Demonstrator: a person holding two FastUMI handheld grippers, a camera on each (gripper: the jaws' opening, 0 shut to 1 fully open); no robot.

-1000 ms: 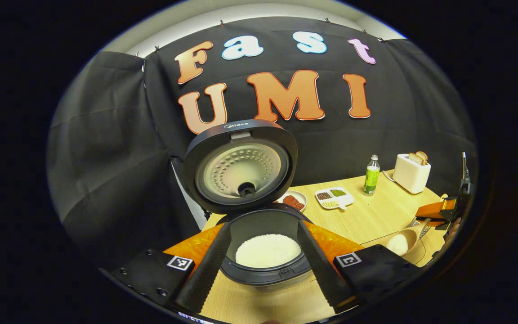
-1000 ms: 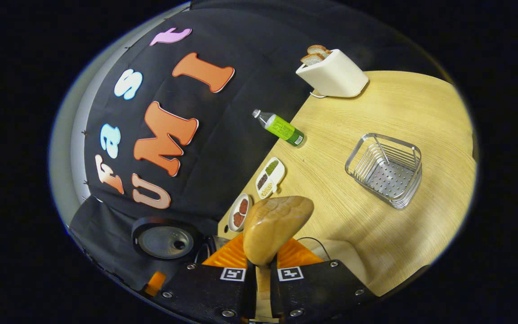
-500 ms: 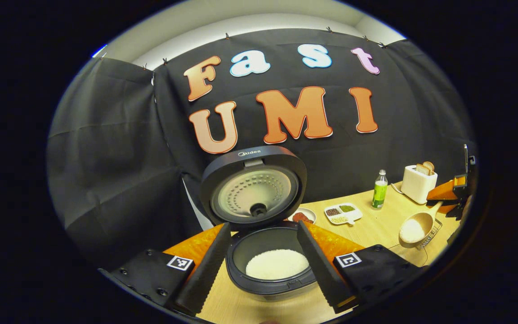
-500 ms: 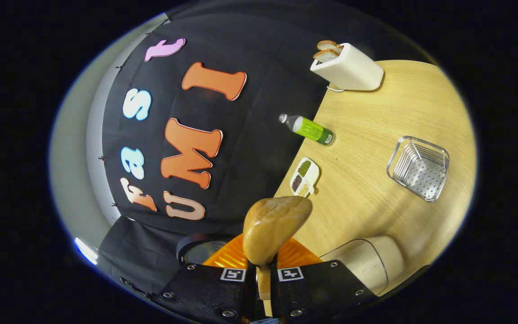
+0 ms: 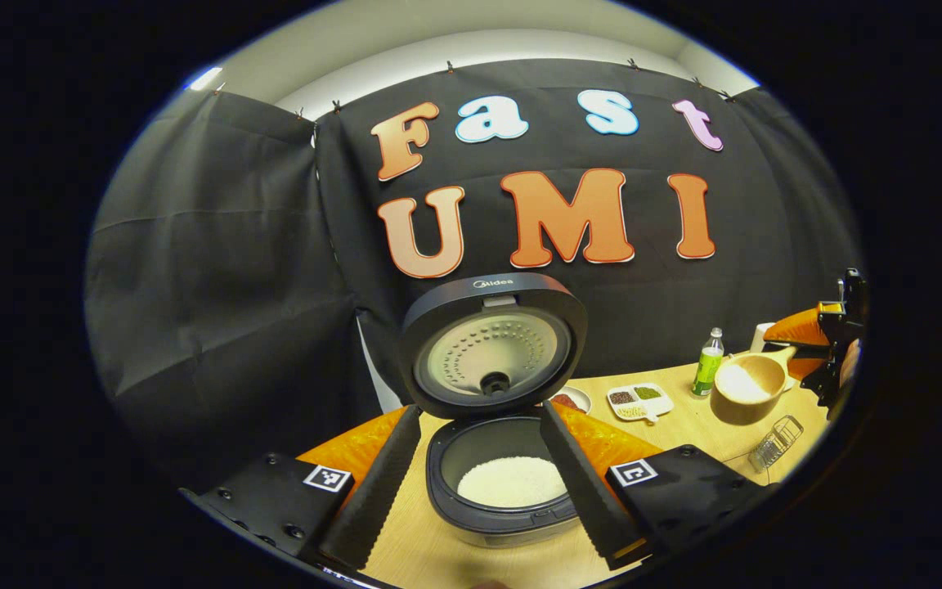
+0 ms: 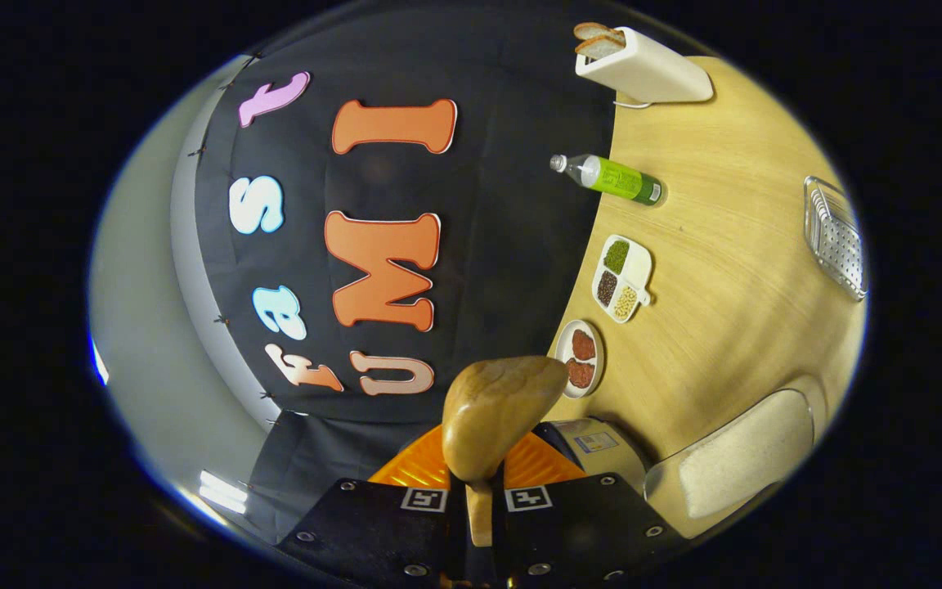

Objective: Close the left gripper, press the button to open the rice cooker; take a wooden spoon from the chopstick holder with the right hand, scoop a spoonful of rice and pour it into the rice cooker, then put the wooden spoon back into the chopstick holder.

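Note:
The rice cooker (image 5: 510, 499) stands with its lid (image 5: 494, 348) up and white rice in its dark pot. My left gripper (image 5: 479, 411) is open just in front of it, one finger on each side of the pot and nothing between them. At the far right, my right gripper (image 5: 827, 343) holds the wooden spoon (image 5: 749, 380) above the table, its bowl heaped with rice. In the right gripper view, my right gripper (image 6: 479, 491) is shut on the spoon's handle and the back of the spoon's bowl (image 6: 500, 413) faces me. The wire chopstick holder (image 5: 775, 442) (image 6: 835, 237) stands on the table.
On the wooden table (image 6: 724, 327) are a green bottle (image 5: 710, 361) (image 6: 614, 176), a divided dish of beans (image 5: 641, 399) (image 6: 622, 278), a small plate (image 5: 571, 401) (image 6: 579, 358) and a white toaster (image 6: 643, 69) with bread. A pale container of rice (image 6: 737, 466) sits below the right gripper.
My right gripper has lifted the loaded spoon higher and moved it left, away from the holder. My left gripper has drawn back from the cooker and stays open.

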